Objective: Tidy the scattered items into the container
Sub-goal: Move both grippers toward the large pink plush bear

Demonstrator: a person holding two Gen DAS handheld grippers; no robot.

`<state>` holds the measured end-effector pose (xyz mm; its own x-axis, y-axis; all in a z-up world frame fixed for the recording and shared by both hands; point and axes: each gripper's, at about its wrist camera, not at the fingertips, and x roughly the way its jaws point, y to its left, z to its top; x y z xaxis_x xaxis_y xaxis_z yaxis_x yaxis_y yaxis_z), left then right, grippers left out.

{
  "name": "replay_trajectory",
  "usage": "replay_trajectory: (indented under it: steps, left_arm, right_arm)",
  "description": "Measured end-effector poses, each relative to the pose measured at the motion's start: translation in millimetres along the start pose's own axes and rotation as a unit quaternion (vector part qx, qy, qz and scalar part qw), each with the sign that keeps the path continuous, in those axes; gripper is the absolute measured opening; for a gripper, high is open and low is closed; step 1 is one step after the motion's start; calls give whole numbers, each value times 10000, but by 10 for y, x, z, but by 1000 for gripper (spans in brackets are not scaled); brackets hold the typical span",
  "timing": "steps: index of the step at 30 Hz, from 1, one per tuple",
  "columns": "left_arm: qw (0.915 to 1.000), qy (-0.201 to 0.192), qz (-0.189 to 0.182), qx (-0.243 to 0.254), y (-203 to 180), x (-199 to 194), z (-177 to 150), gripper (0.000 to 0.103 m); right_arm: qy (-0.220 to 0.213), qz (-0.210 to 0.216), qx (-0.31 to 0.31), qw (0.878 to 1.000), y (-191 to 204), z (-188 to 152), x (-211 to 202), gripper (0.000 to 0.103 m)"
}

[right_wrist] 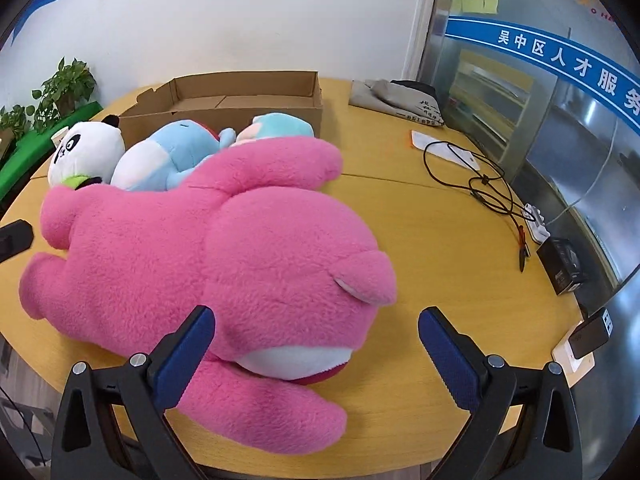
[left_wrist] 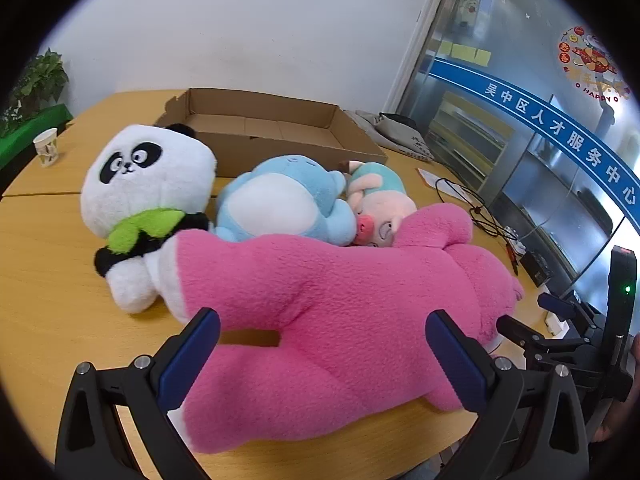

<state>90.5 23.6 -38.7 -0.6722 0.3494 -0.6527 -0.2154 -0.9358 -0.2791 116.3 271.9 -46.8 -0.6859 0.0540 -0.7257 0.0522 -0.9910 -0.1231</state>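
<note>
So the cardboard box sits at the top middle of the left wrist view on the wooden table, and what shows of its floor is bare, no toys in it yet. All four plushies are on the table in front of it: panda at left, blue plush and pig plush huddled against the box wall. The big pink bear lies flat, long axis running left to right across the right wrist view, head toward the lower right. Left gripper is spread wide with the bear's legs between its fingers, not pinching; right gripper is spread wide around the head.
</note>
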Motion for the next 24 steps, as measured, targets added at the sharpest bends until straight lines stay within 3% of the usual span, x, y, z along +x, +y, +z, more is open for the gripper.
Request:
replay_trajectory:
  steps: [4, 24]
  left_arm:
    - [9998, 150, -129, -63, -42, 74, -51, 102]
    - [9966, 618, -473, -276, 67, 335, -113, 102]
  right_arm:
    - [-54, -141, -19, 9999, 17, 53, -9, 103]
    - [-30, 225, -5, 9997, 32, 190, 162, 103]
